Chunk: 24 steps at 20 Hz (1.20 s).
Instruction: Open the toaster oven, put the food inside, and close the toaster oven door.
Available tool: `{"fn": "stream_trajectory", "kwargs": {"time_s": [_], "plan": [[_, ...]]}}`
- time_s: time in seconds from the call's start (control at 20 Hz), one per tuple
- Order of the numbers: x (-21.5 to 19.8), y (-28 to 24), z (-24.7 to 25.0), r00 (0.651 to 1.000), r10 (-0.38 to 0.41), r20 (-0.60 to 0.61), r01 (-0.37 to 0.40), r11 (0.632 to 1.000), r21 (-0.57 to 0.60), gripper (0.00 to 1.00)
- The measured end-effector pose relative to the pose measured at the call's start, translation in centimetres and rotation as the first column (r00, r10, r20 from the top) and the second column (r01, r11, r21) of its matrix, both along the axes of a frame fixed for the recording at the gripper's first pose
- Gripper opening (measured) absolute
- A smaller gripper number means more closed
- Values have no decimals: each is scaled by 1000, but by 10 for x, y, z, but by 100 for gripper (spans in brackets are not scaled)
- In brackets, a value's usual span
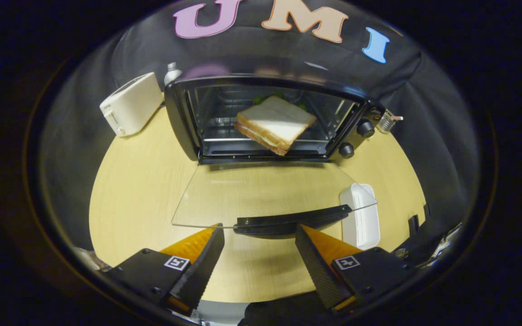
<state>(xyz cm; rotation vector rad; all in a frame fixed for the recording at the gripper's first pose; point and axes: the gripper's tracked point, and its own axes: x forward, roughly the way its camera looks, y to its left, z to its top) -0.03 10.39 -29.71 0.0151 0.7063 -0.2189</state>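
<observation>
The toaster oven (270,120) stands toward the far edge of the table (143,190), and its glass door (261,194) is swung all the way down, lying flat and pointing back toward the gripper. Inside the oven, there's the sandwich (273,124): white bread, a pale filling showing along the cut side, sitting tilted on the rack with one corner poking toward the opening. Something green peeks out just behind it, too little on show to say what it is. Two black knobs (356,138) sit on the oven's right-hand panel.

The door's dark handle (288,222) runs along its near edge, and through the clear glass you see the pale wood of the table. Under the door's right corner lies a white tray (363,217), partly covered by the glass, and I can't make out anything in it.

Over at the table's far left corner there's a white toaster (132,108), and behind it the top of a bottle (172,72), mostly hidden by the oven. A small metal piece sticks out past the oven's right side, hard to identify.

The gripper (259,242) hangs just short of the door handle, fingers spread wide, nothing between them, the handle sitting just ahead of the gap. The sandwich lies well beyond the fingers, across the whole length of the open door.
</observation>
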Motion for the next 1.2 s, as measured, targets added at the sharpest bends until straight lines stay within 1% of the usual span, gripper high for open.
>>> {"fn": "stream_trajectory", "kwargs": {"time_s": [0.3, 0.6, 0.85, 1.05, 1.2], "plan": [[6, -4, 18, 999, 4, 39, -3, 1000, -22, 100], [22, -8, 47, 993, 4, 121, 1, 999, -36, 100], [31, -15, 63, 988, 20, 154, -8, 997, -79, 100], [50, -17, 85, 971, 39, 236, -13, 994, -112, 100], [71, -17, 108, 942, 59, 330, -20, 992, -122, 100]]}}
